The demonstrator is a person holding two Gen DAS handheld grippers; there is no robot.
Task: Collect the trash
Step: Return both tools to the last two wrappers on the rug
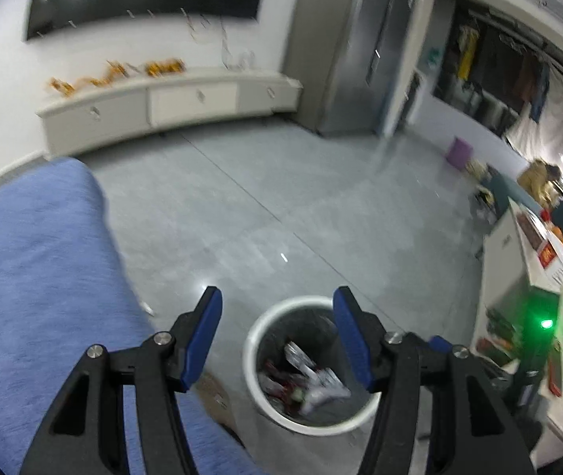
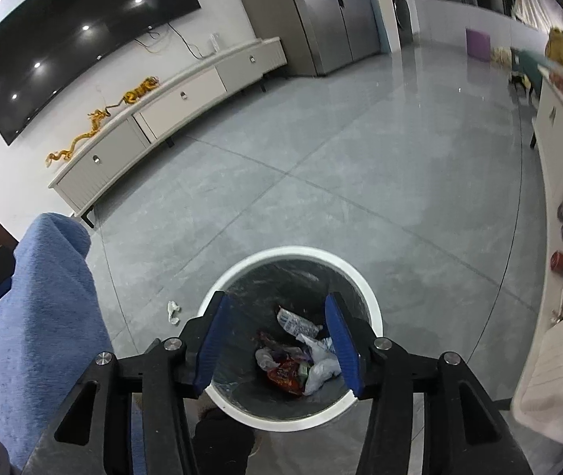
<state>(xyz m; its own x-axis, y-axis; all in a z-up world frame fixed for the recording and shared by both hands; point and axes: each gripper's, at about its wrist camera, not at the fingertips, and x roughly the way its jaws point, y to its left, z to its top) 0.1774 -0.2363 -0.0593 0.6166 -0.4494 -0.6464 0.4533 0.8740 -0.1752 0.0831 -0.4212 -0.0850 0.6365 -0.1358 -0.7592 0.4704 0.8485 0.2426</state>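
Right wrist view looks straight down past the right gripper (image 2: 275, 340), whose blue-padded fingers (image 2: 211, 346) stand wide apart with nothing between them, hanging over the mouth of the white trash bin (image 2: 372, 308). Inside the dark-lined bin lies the trash (image 2: 301, 356): a clear plastic bottle, a red wrapper and pale crumpled bags. Just left of the bin, on the grey tiled floor (image 2: 321, 166), sits a small crumpled tissue (image 2: 173, 311), apart from the rim.

Left wrist view shows the left gripper (image 1: 277, 340) also spread wide and empty, held above the near-left side of the same bin (image 1: 252, 356), with the trash (image 1: 309, 380) visible between its fingers (image 1: 201, 340). That picture is motion-blurred.

A blue blanket (image 2: 44, 316) fills the near left in both views. Only the right wrist view shows the tissue on the floor and the golden dragon figures (image 2: 103, 118) sharply on the long white cabinet (image 2: 162, 118) under the wall television (image 2: 75, 39). Only the left wrist view shows a green light (image 1: 546, 322) at the right and hanging clothes (image 1: 519, 67) at the far right.
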